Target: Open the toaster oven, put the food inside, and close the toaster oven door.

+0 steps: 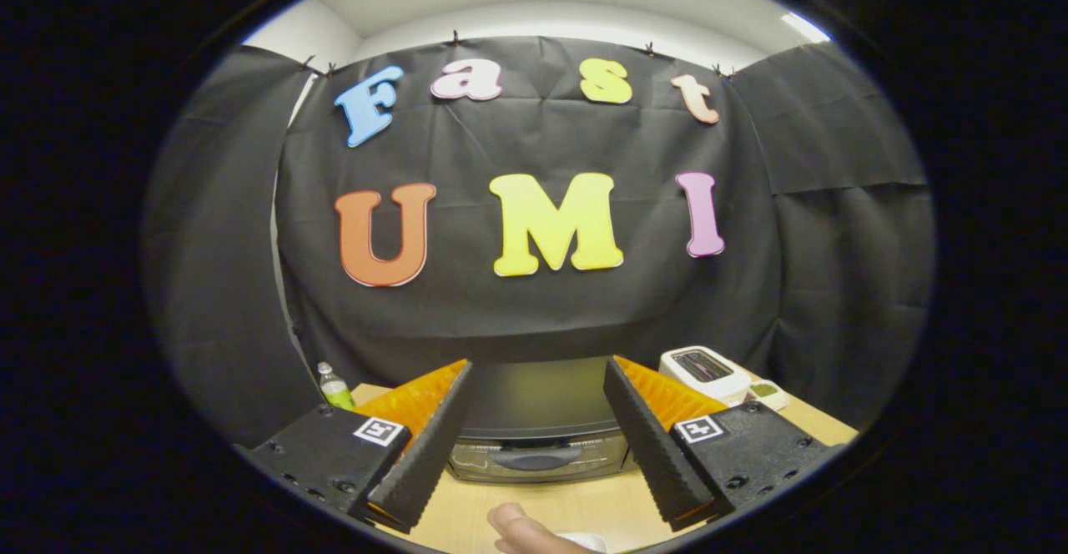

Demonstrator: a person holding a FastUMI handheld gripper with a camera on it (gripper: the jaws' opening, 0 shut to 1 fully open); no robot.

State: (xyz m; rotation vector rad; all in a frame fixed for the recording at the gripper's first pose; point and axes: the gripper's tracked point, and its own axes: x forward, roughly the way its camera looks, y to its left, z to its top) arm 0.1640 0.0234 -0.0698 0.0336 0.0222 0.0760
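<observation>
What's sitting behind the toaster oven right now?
Directly behind the toaster oven, seen between the open fingers, hangs the black booth cloth. The table strip behind its body is hidden. A bottle and white toaster stand off to its sides.

Recording booth: black cloth wall (534, 287), wooden table (467, 512) with toaster oven (538, 429), white toaster (705, 373).

We see the toaster oven (538, 429) on the table (467, 512), between our gripper's (538, 379) spread fingers; a bottle (335, 387) stands left, a toaster (705, 373) right (a small box (766, 392) beside it), a hand (530, 533) nearest us.
</observation>
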